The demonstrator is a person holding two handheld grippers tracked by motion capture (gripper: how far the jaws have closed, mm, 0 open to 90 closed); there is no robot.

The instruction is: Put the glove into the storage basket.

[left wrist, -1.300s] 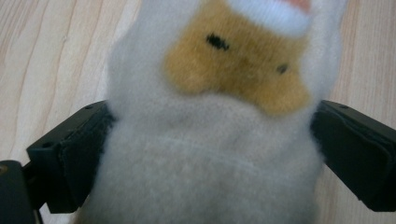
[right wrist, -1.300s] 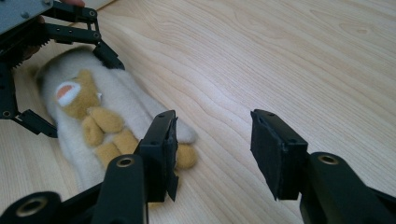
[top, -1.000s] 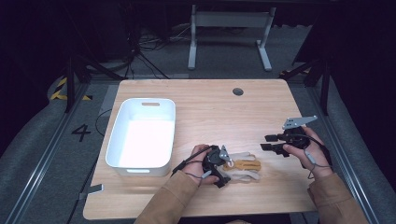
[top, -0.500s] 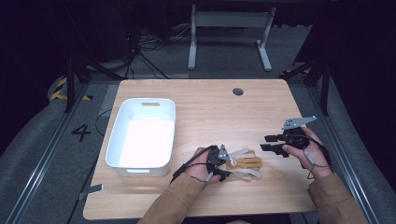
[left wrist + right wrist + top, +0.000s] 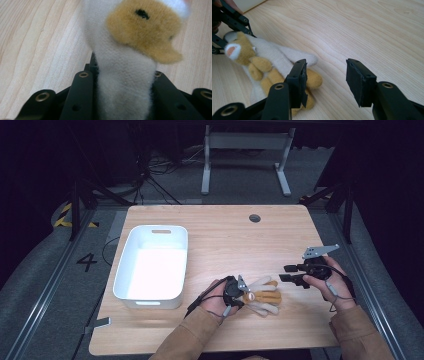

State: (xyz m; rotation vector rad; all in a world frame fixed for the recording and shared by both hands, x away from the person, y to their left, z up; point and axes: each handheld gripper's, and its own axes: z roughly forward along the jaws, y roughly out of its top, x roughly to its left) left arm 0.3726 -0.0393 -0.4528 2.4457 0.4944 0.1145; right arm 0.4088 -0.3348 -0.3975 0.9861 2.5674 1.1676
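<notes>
Wooden desk (image 5: 220,235), dark lab floor around it. Plush toy (image 5: 262,296) lies on the desk near the front edge, right of the white bin (image 5: 152,265). Left gripper (image 5: 122,82) fingers have just been closing and now pinch the toy's white body. Right gripper (image 5: 325,80) fingers stand wide, nothing between them, just beside the toy. Risk: soft fabric may slip from the pinch on lifting, since the limbs hang loose
</notes>
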